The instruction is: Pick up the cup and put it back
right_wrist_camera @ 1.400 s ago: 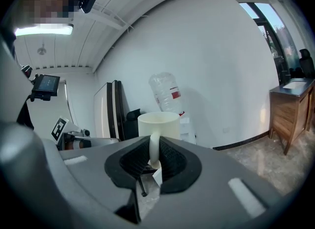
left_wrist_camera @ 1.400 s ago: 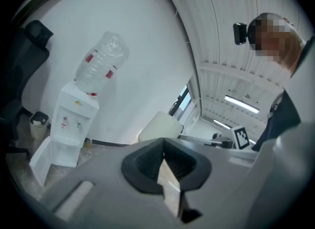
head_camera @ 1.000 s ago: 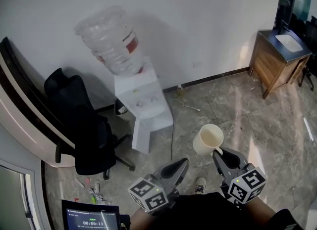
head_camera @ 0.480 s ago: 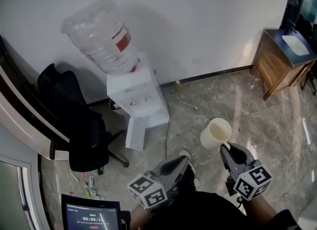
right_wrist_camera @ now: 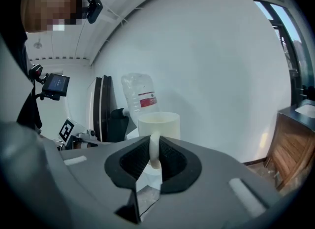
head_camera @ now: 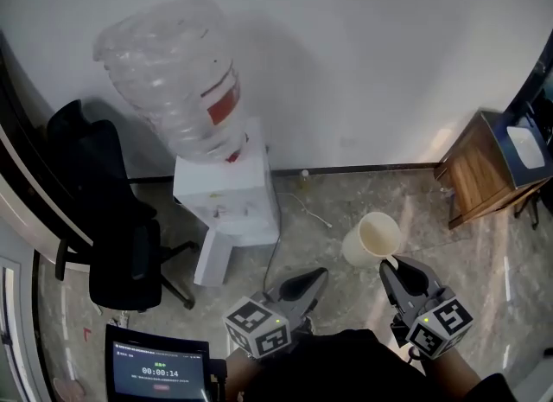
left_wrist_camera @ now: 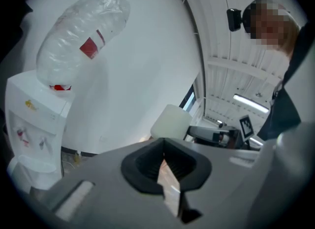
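Note:
A cream cup point(head_camera: 372, 239) hangs in the air at the tip of my right gripper point(head_camera: 390, 264), whose jaws are shut on its handle. In the right gripper view the cup point(right_wrist_camera: 159, 127) stands upright just past the jaws, its handle pinched between them. My left gripper point(head_camera: 315, 276) is held low at centre, shut with nothing in it. From the left gripper view the cup point(left_wrist_camera: 170, 122) shows to the right, beyond my left gripper point(left_wrist_camera: 164, 159).
A white water dispenser point(head_camera: 226, 206) with a tilted clear bottle point(head_camera: 177, 76) stands against the wall. A black office chair point(head_camera: 108, 219) is at the left, a wooden cabinet point(head_camera: 497, 167) at the right. A small screen point(head_camera: 160, 369) sits at bottom left. The floor is marble tile.
The view has swung closer to the wall and dispenser. Both grippers hold about the same pose, the cup still in the right one.

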`<state>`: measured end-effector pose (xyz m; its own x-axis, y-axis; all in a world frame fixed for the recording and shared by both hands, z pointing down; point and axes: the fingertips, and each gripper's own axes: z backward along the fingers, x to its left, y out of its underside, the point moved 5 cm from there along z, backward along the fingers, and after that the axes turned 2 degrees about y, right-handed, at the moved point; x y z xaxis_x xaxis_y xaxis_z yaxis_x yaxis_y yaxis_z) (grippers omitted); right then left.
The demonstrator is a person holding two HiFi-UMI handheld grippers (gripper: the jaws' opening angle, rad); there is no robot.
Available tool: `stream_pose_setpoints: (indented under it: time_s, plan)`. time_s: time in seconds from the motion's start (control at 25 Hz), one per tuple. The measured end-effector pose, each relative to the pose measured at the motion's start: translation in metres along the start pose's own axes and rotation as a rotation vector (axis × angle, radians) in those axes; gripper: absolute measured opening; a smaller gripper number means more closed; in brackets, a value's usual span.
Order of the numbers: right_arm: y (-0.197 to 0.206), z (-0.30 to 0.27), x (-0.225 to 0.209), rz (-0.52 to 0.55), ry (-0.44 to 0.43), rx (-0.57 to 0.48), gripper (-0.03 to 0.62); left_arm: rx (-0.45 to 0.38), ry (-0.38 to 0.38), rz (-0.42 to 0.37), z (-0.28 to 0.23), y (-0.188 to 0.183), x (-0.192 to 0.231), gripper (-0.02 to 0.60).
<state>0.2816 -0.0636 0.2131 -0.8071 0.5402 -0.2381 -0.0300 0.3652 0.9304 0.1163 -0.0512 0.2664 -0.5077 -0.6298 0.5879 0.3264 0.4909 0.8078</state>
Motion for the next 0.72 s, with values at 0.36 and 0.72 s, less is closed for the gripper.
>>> stream_pose_setpoints:
  time_s: [0.36, 0.72]
  plan:
    - [-0.013, -0.1, -0.031, 0.116, -0.289, 0.11, 0.049, -0.166, -0.322, -0.018, 0.011, -0.04, 0.054, 0.003]
    - [-0.024, -0.167, -0.061, 0.266, -0.797, 0.223, 0.049, -0.447, -0.713, 0.042, -0.016, -0.039, 0.047, 0.004]
